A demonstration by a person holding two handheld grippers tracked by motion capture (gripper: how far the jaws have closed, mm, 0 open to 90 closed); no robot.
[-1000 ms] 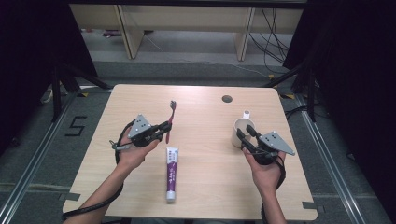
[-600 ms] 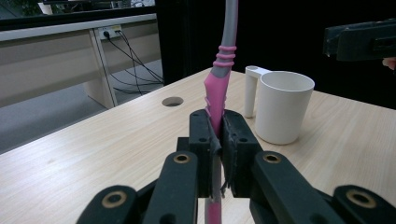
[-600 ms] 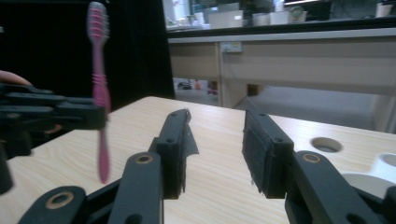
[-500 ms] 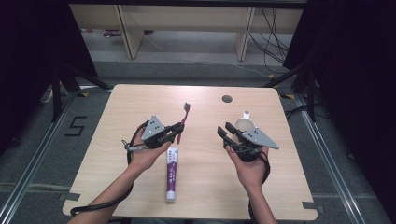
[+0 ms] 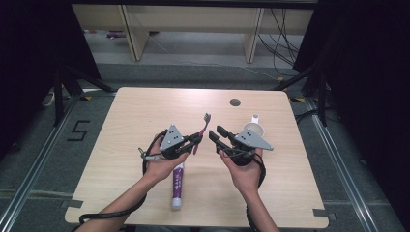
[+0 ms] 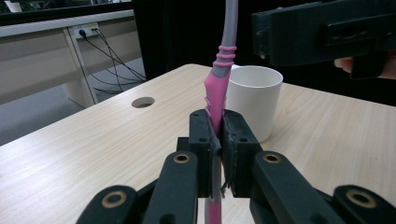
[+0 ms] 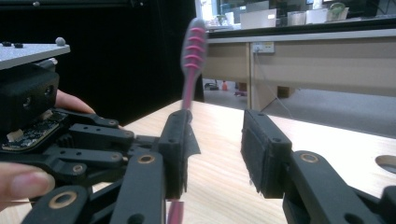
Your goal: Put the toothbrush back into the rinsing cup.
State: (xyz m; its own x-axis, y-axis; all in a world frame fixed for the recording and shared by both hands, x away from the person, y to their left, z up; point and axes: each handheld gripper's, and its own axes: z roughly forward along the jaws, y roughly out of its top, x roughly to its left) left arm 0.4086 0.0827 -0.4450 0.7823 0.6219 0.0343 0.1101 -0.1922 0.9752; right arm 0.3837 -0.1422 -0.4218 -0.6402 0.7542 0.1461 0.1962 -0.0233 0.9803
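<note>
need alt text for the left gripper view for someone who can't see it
Seen along its own two black jaws, the left gripper is clamped on the pink handle of a toothbrush that stands upright. Behind it a white cup sits on the wooden table, with the other gripper at upper right.

Matt pale wood-grain table (image 5: pixel 121 145), glossy plastic toothbrush (image 6: pixel 223 70), smooth white cup (image 6: pixel 254 100)

On the light wooden table (image 5: pixel 121 121), the left gripper (image 5: pixel 186 142) clamps a pink toothbrush (image 5: pixel 203 128); the right gripper (image 5: pixel 220 137), jaws parted, faces it beside a white cup (image 5: pixel 254 130). A white-and-purple toothpaste tube (image 5: pixel 177 186) lies nearby.
</note>
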